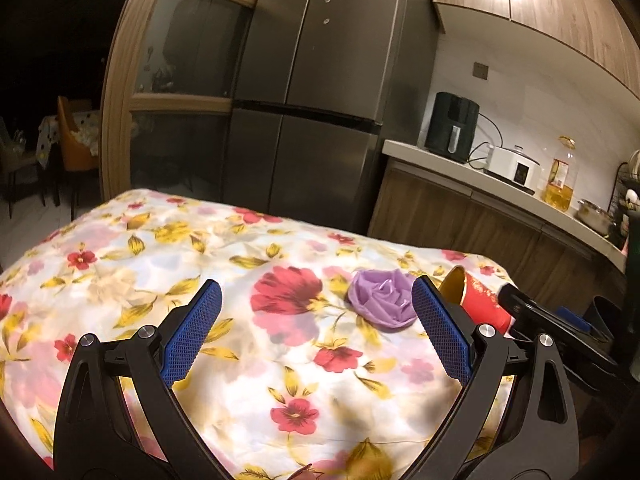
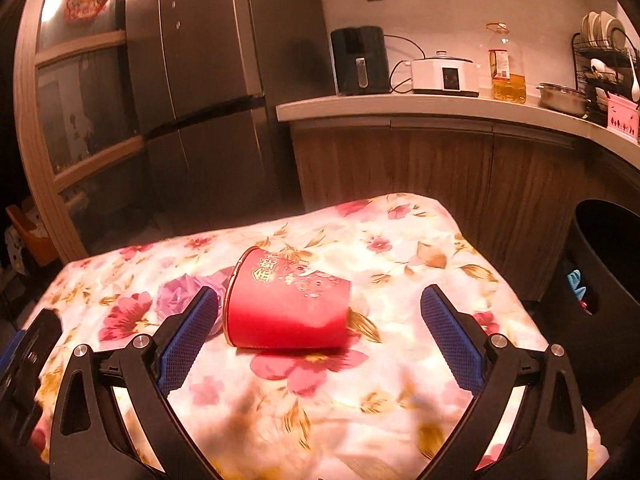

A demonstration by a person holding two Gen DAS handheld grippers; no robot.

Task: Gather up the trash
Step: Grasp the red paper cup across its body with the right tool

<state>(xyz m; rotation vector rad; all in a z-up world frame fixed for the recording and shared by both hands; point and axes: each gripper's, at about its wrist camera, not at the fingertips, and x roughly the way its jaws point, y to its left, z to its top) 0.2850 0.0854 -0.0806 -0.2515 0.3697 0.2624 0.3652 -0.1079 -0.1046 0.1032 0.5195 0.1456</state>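
A red paper cup (image 2: 286,308) with gold print lies on its side on the flowered tablecloth (image 2: 400,248), its mouth to the left. My right gripper (image 2: 320,300) is open, its blue fingers either side of the cup's near end, not touching. A crumpled purple plastic bag (image 1: 382,298) lies left of the cup, also seen as the purple bag (image 2: 180,292) behind the right gripper's left finger. My left gripper (image 1: 316,300) is open over the cloth, the bag just inside its right finger. The cup (image 1: 476,296) shows past that finger.
A black bin (image 2: 608,280) stands on the floor right of the table, something blue inside. Behind are a steel fridge (image 1: 312,92), wooden cabinets and a counter (image 2: 420,110) with an air fryer, cooker, oil bottle, pot and dish rack. The right gripper's body (image 1: 552,312) is beside the cup.
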